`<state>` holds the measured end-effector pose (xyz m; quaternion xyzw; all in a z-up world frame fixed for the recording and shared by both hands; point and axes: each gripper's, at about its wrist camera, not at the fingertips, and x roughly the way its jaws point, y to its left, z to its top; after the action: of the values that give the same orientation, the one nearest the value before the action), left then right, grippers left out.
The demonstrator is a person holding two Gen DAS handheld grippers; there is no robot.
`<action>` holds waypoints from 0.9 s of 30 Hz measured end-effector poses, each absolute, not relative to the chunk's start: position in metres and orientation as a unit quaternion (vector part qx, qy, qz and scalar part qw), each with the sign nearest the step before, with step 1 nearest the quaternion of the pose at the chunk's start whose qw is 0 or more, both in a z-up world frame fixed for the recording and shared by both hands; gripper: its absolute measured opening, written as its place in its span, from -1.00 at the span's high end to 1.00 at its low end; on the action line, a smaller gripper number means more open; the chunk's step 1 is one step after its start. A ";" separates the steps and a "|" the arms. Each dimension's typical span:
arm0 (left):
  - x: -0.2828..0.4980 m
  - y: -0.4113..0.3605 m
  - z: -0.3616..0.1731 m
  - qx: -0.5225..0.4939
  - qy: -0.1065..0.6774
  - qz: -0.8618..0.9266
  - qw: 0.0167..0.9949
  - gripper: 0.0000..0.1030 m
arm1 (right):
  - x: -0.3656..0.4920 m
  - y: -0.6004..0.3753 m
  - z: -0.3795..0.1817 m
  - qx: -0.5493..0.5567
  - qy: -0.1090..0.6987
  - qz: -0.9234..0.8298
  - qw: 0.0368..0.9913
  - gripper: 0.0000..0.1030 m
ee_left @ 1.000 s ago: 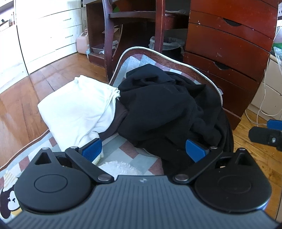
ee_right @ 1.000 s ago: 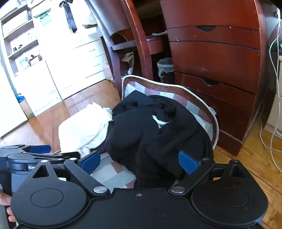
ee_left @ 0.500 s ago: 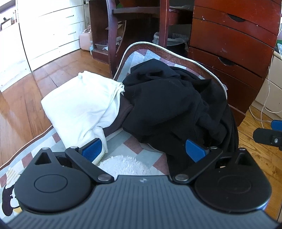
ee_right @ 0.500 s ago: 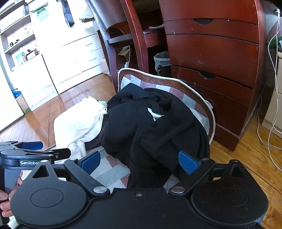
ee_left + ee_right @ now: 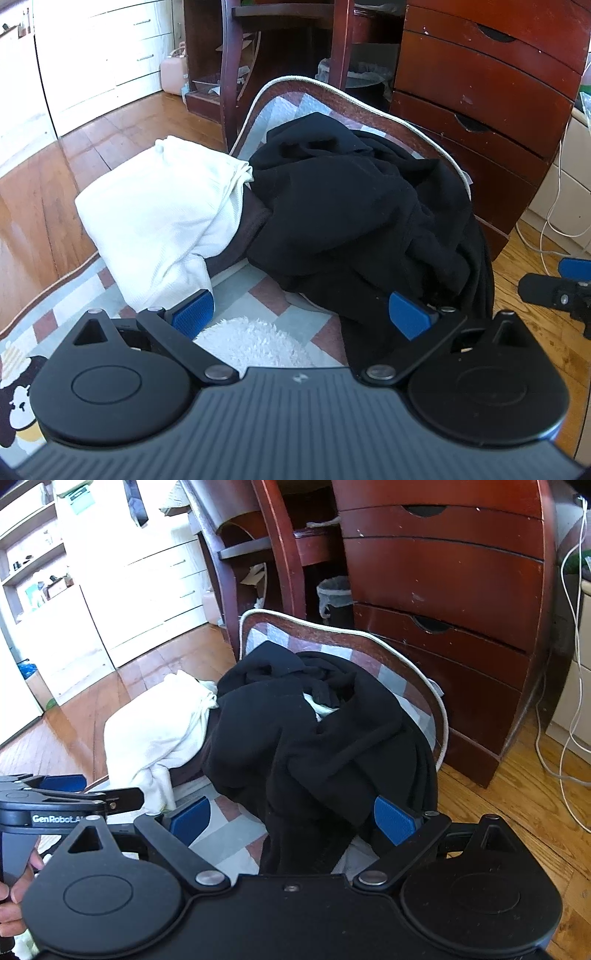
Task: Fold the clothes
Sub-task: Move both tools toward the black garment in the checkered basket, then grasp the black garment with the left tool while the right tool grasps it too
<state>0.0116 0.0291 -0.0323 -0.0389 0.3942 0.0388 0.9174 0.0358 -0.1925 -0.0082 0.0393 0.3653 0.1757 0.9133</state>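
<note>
A crumpled black garment (image 5: 362, 218) lies heaped on a checked rug (image 5: 266, 295), with a white garment (image 5: 155, 218) beside it on the left and a brown piece between them. Both show in the right wrist view, black (image 5: 317, 738) and white (image 5: 159, 731). My left gripper (image 5: 301, 314) is open and empty, just short of the pile's near edge. My right gripper (image 5: 291, 818) is open and empty, with the black garment's near edge hanging between its fingers. The left gripper also shows at the left of the right wrist view (image 5: 70, 797).
A dark red chest of drawers (image 5: 443, 590) stands right behind the rug. A chair leg (image 5: 229, 74) and a bin (image 5: 334, 594) stand at the back. White cables (image 5: 569, 664) trail on the wood floor at right. A fluffy white patch (image 5: 255, 343) is on the rug.
Both grippers have drawn back and up a little from the pile, so the clothes look smaller and farther. Both stayed open. The clothes have not moved.
</note>
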 end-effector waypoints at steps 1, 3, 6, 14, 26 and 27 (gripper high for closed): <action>0.012 0.030 -0.034 -0.040 0.396 0.038 0.917 -1.00 | 0.038 -0.193 -0.010 0.040 0.362 0.172 0.915 -0.90; 0.014 0.032 -0.037 -0.044 0.399 0.036 0.915 -1.00 | 0.041 -0.199 -0.010 0.059 0.354 0.163 0.919 -0.90; 0.016 0.036 -0.040 -0.045 0.404 0.021 0.913 -1.00 | 0.042 -0.211 -0.008 0.110 0.340 0.165 0.919 -0.91; 0.052 0.058 -0.048 -0.110 0.414 -0.025 0.903 -1.00 | 0.106 -0.217 -0.040 0.095 0.319 0.093 0.938 -0.92; 0.063 0.147 -0.072 -0.156 0.379 0.000 0.912 -0.96 | 0.236 -0.221 -0.112 0.135 0.373 0.074 0.915 -0.78; 0.068 0.152 -0.075 -0.161 0.374 -0.002 0.913 -0.99 | 0.243 -0.217 -0.121 0.137 0.380 0.080 0.911 -0.74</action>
<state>0.0683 0.1521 -0.0751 -0.1608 0.3744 -0.0018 0.9132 0.2434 -0.2173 -0.1206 0.1375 0.3802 0.0799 0.9111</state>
